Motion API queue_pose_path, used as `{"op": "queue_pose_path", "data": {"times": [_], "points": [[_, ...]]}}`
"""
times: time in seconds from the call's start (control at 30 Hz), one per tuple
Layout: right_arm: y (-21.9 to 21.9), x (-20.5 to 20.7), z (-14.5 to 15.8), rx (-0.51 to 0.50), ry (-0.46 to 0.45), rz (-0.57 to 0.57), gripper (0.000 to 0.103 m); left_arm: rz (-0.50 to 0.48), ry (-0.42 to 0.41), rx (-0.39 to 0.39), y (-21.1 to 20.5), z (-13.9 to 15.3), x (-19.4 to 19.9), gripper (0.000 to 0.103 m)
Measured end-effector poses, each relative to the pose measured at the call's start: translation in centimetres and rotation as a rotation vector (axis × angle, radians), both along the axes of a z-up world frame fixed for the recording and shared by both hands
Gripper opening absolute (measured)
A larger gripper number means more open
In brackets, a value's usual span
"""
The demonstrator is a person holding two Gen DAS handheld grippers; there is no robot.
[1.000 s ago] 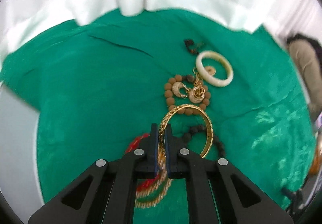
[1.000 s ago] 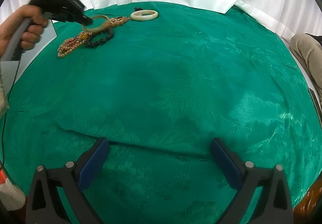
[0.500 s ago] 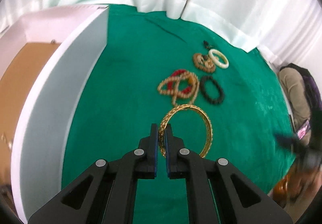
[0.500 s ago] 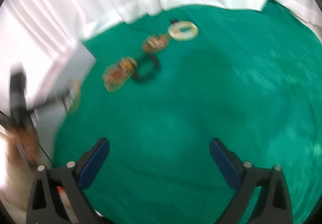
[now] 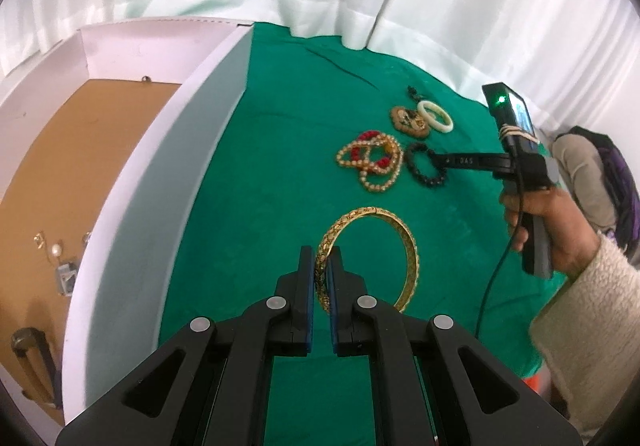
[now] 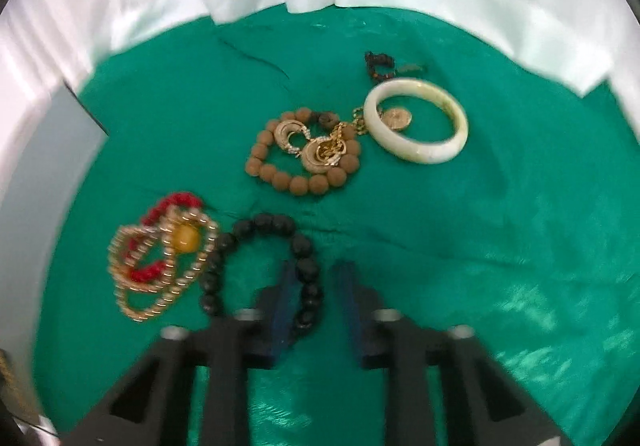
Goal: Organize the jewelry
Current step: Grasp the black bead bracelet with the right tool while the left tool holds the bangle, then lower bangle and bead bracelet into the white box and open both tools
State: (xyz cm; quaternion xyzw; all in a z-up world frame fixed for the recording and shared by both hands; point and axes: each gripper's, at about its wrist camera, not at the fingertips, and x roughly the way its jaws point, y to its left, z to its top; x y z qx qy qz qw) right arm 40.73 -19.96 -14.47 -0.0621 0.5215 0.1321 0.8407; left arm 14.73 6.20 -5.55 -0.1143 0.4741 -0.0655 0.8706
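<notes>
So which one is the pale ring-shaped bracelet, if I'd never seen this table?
Start at the green cloth and look to its far edge by the white curtain. There, right of the brown bead bracelet, lies the white bangle. It is the only smooth, solid pale ring; everything near it is beaded or gold, and a small gold coin charm sits inside its loop.
</notes>
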Motion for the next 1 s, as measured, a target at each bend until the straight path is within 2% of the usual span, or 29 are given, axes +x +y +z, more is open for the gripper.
{"op": "queue_pose_path", "data": {"times": [0.1,0.2,0.33,0.57,0.67,0.8,0.9,1.0], "points": [[-0.4,-0.1,0.8,0.037,0.019,-0.005,0.012,0.006,-0.01,-0.022,0.6,0.7,-0.7,0.004],[-1.7,-1.6,4.6,0.116,-0.026,0.001,0.012,0.012,-0.041,-0.035,1.2,2.3,-1.5,0.004],[-1.6,-3.8,9.5,0.148,-0.088,0.053,0.012,0.03,-0.085,-0.086,2.6,5.2,-3.5,0.004],[1.5,-8.2,16.9,0.217,-0.177,0.182,0.012,0.11,-0.124,-0.171,8.2,9.8,-7.5,0.004],[5.0,-10.7,19.7,0.274,-0.21,0.277,0.012,0.177,-0.139,-0.183,11.7,11.5,-9.1,0.004],[11.0,-13.5,21.5,0.342,-0.226,0.407,0.012,0.303,-0.155,-0.1,16.6,12.8,-10.0,0.005],[16.6,-14.8,21.7,0.401,-0.195,0.503,0.012,0.389,-0.136,-0.076,20.4,11.8,-9.1,0.005],[22.4,-15.5,20.6,0.438,-0.136,0.576,0.012,0.456,-0.086,-0.054,23.6,9.4,-7.4,0.004]]}}
